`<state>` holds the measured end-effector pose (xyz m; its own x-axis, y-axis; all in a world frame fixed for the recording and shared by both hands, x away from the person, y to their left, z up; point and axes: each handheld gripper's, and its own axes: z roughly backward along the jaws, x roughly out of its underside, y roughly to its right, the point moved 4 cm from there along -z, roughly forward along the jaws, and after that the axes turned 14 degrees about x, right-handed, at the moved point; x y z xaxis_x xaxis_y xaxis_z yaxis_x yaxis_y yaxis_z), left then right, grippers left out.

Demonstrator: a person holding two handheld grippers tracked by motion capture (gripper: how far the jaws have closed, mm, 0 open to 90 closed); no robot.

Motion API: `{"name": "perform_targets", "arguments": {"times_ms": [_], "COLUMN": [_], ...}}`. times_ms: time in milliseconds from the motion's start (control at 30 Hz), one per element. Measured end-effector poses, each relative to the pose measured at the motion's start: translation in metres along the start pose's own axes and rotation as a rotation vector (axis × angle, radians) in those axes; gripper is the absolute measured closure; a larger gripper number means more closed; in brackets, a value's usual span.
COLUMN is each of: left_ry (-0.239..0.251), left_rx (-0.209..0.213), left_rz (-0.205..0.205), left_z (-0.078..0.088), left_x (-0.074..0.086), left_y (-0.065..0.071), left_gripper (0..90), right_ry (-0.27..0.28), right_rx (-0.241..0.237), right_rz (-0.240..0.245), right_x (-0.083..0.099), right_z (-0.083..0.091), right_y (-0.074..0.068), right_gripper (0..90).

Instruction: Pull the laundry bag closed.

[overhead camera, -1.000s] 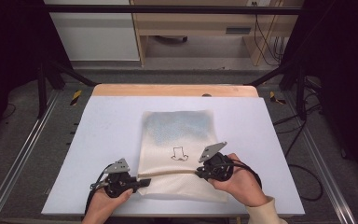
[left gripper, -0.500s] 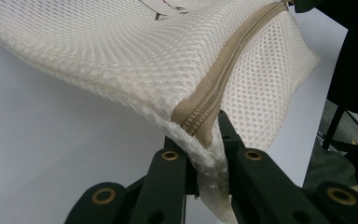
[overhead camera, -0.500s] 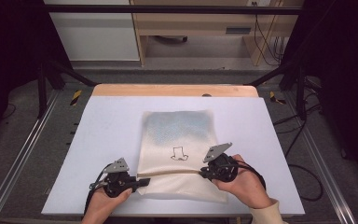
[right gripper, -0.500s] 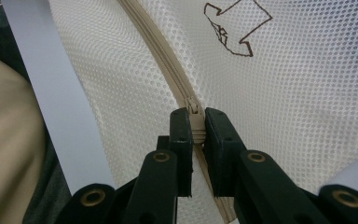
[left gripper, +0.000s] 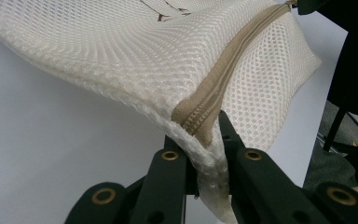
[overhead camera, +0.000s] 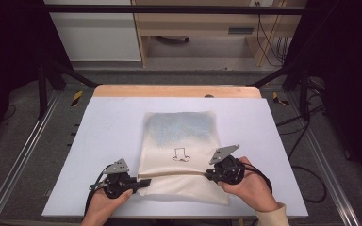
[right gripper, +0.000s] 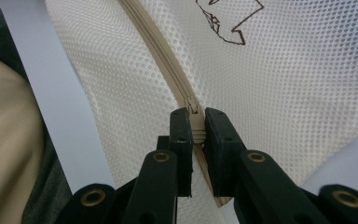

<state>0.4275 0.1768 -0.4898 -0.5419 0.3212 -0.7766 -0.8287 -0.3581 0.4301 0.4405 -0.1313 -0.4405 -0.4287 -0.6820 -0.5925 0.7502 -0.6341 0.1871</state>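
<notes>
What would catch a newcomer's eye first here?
A cream mesh bag lies mid-table on the white table, with a small dark drawing on it. The left gripper and right gripper pinch opposite ends of its tan zipper, stretched between them near the table's front edge.

Mesh cloth bag (overhead camera: 181,155) (matt, cream).

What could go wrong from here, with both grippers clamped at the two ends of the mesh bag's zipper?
1. The right gripper pinches only the small zipper pull; it could slip out if tugged hard.
2. The left gripper holds just the corner of the mesh bag at the zipper end; the soft mesh may stretch or slide free under tension.
3. The bag lies loose on the table, so a one-sided pull may drag it rather than run the zipper.
</notes>
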Motion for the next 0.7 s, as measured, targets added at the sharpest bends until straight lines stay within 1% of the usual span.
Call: {"name": "perform_targets", "arguments": {"times_ms": [267,300,367,467,567,667,700], "left_ry": [0.008,0.007,0.007,0.007,0.006,0.006,0.006], "left_rx": [-0.012,-0.011,-0.010,-0.009,-0.011,-0.011,-0.011], "left_rz": [0.000,-0.001,-0.001,-0.002,-0.003,-0.002,-0.002], "left_z": [0.001,0.001,0.001,0.001,0.001,0.001,0.001], "left_x": [-0.001,0.000,0.000,-0.001,-0.001,-0.001,-0.001], "left_y": [0.000,0.000,0.000,0.000,0.000,0.000,0.000], "left_gripper": [84.6,84.6,84.6,84.6,84.6,84.6,84.6], "right_ry": [0.003,0.002,-0.009,0.000,-0.005,-0.014,-0.010], "right_rx": [0.012,0.012,0.013,0.009,0.011,0.016,0.012], "right_rz": [-0.011,-0.010,-0.022,-0.018,-0.017,-0.026,-0.027], "right_x": [0.005,0.005,0.006,0.007,0.009,0.011,0.011], "right_z": [0.002,0.001,0.002,0.001,0.001,0.002,0.001], "right_y": [0.004,0.005,0.004,0.005,0.006,0.007,0.007], "right_gripper": [82.0,82.0,82.0,82.0,82.0,82.0,82.0]}}
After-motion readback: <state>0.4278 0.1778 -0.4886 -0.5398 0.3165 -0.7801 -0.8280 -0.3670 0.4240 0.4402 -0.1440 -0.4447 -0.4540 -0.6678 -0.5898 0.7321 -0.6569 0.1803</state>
